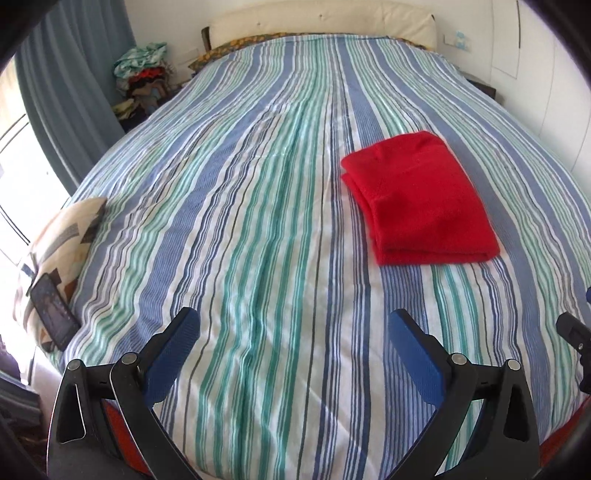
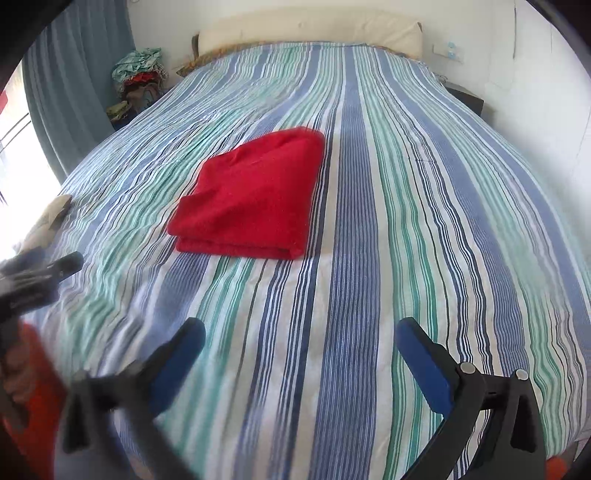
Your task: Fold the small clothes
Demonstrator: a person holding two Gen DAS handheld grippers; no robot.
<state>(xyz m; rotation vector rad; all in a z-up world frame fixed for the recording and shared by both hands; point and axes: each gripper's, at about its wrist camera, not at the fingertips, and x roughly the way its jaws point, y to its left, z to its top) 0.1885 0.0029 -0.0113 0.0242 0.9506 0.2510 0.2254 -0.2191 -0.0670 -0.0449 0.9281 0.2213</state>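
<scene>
A red garment (image 1: 419, 201) lies folded into a thick rectangle on the striped bedspread (image 1: 258, 221); it also shows in the right wrist view (image 2: 251, 201). My left gripper (image 1: 293, 325) is open and empty, held above the bedspread, short of the garment and to its left. My right gripper (image 2: 299, 332) is open and empty, above the bedspread, nearer than the garment and to its right. The left gripper shows blurred at the left edge of the right wrist view (image 2: 40, 273). Part of the right gripper shows at the right edge of the left wrist view (image 1: 576, 332).
A patterned cushion (image 1: 59, 251) with a dark phone (image 1: 53, 312) on it lies at the bed's left edge. A pile of clothes (image 1: 142, 79) stands by the blue curtain (image 1: 70, 92). A cream headboard (image 1: 321, 22) and a dark nightstand (image 2: 465, 98) are at the far end.
</scene>
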